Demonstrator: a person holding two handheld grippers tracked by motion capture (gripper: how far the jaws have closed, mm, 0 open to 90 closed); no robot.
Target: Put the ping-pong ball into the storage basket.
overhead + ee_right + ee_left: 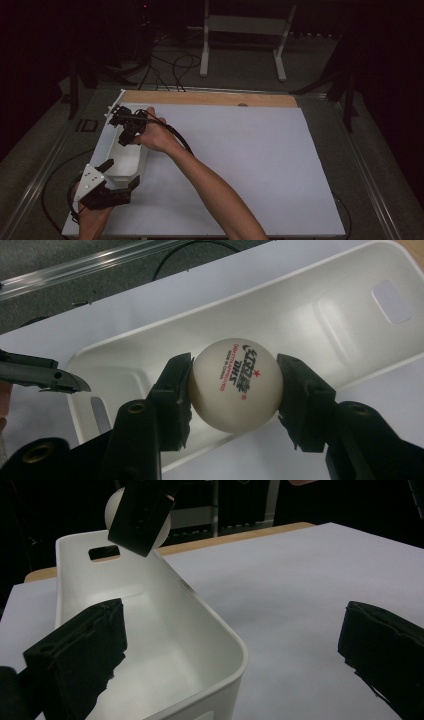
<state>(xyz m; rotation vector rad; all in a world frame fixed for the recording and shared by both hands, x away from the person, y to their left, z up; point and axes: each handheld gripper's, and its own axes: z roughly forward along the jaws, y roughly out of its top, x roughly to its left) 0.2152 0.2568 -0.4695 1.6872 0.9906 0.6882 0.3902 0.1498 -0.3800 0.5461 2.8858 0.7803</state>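
A white ping-pong ball (235, 385) with red and black print sits between the pads of my right gripper (235, 390), which is shut on it. The ball hangs over the far end of an empty white plastic bin (300, 315) at the table's left. In the high view the right gripper (126, 137) hovers above the bin (125, 162). My left gripper (119, 174) stands open at the bin's near end. In the left gripper view one jaw is inside the bin (200, 625) and the other is outside over the table, with the ball (112, 505) partly hidden behind a finger (140, 517) of the right gripper.
A white sheet (240, 160) covers the table, with a wooden strip (210, 98) along its far edge. Metal rails (35, 185) run beside the table. Beyond it stand a white frame (245, 30) and loose cables (170, 65) on the floor.
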